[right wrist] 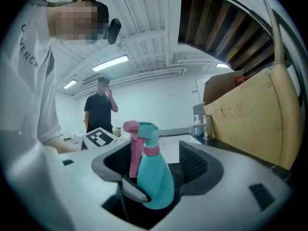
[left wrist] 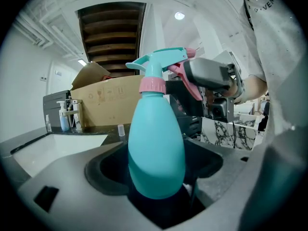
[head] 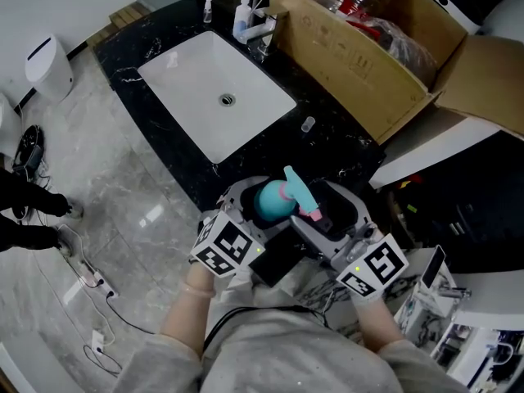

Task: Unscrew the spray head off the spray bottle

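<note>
Countertop (head: 336, 150): black veined stone, running from upper left to centre of the head view.
Sink (head: 188, 72): white rectangular basin set into it.
Behind the sink: faucet (head: 264, 29), pump bottle (head: 242, 16), small bottle (head: 208, 10).
Upper right: open cardboard box (head: 360, 60) on the counter.
Beside the box: small clear vial (head: 308, 124), upright.

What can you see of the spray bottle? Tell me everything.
The spray bottle is smooth teal plastic, egg-shaped, with a pink collar, a teal spray head still on, and a pink trigger. It is upright in the air, its body clamped in the left gripper; the right gripper is open around it.
</note>
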